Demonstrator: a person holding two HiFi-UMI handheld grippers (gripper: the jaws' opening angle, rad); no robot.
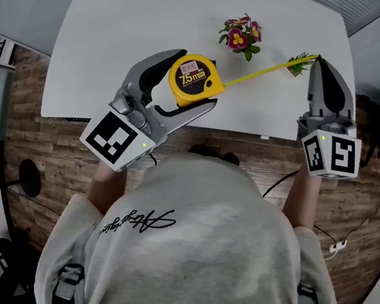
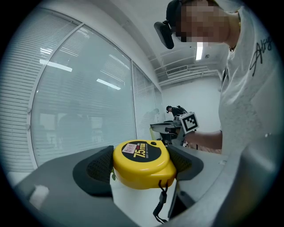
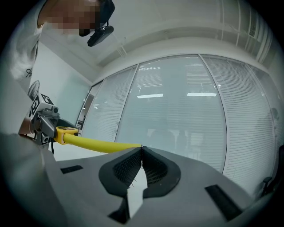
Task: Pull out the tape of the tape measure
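Observation:
A yellow tape measure (image 1: 192, 77) with a black 7.5 m label is clamped between the jaws of my left gripper (image 1: 198, 85), held above the near edge of the white table (image 1: 121, 45). Its yellow tape (image 1: 266, 70) runs out to the right, to the tip of my right gripper (image 1: 318, 58), which is shut on the tape's end. In the left gripper view the case (image 2: 143, 165) fills the space between both pads, and a black wrist strap hangs below it. In the right gripper view the tape (image 3: 95, 144) leads from the closed tips (image 3: 141, 148) back to the case (image 3: 65, 130).
A small pot of pink and yellow flowers (image 1: 241, 36) stands on the table behind the tape. A little green plant (image 1: 299, 63) sits just left of the right gripper's tip. The floor below is wood, with cables at the right.

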